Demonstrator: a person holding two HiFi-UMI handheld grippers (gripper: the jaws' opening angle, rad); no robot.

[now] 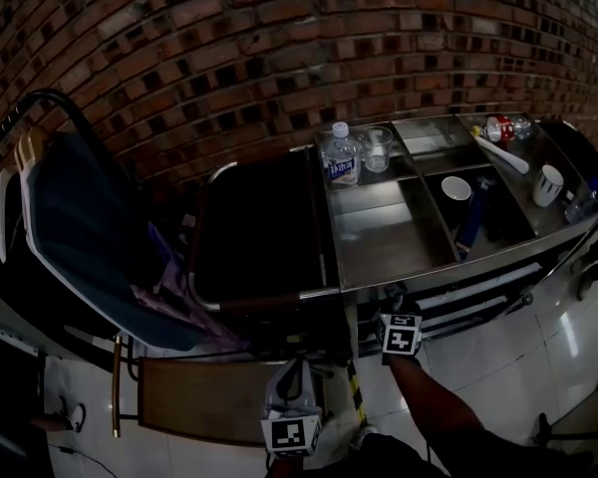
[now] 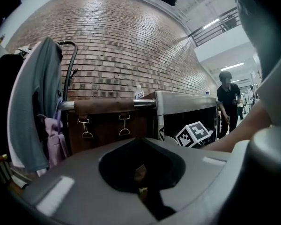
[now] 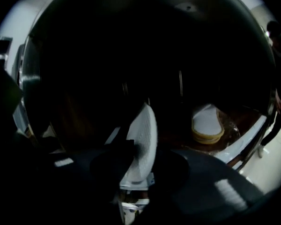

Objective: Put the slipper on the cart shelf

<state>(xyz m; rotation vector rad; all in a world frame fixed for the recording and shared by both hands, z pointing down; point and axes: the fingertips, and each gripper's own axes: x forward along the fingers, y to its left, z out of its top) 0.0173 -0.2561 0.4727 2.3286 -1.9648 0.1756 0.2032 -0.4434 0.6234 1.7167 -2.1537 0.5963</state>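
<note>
A white slipper (image 3: pixel 141 142) stands on edge between the jaws of my right gripper (image 3: pixel 138 168), which is shut on it inside the dark lower shelf (image 3: pixel 246 137) of the steel cart (image 1: pixel 448 267). A second slipper (image 3: pixel 207 124) lies flat on that shelf, further in and to the right. In the head view my right gripper (image 1: pixel 400 319) reaches under the cart's top, and its tips are hidden there. My left gripper (image 1: pixel 291 398) hangs low in front of the cart. In its own view, the left gripper (image 2: pixel 141 168) has its jaws together with nothing between them.
On the cart's top trays stand a water bottle (image 1: pixel 341 155), a glass (image 1: pixel 377 147) and two white cups (image 1: pixel 456 188) (image 1: pixel 548 183). A brown bag (image 2: pixel 105 121) hangs on the cart's left end. A blue garment (image 1: pixel 80 237) hangs at the left. A person (image 2: pixel 227 102) stands beyond the cart.
</note>
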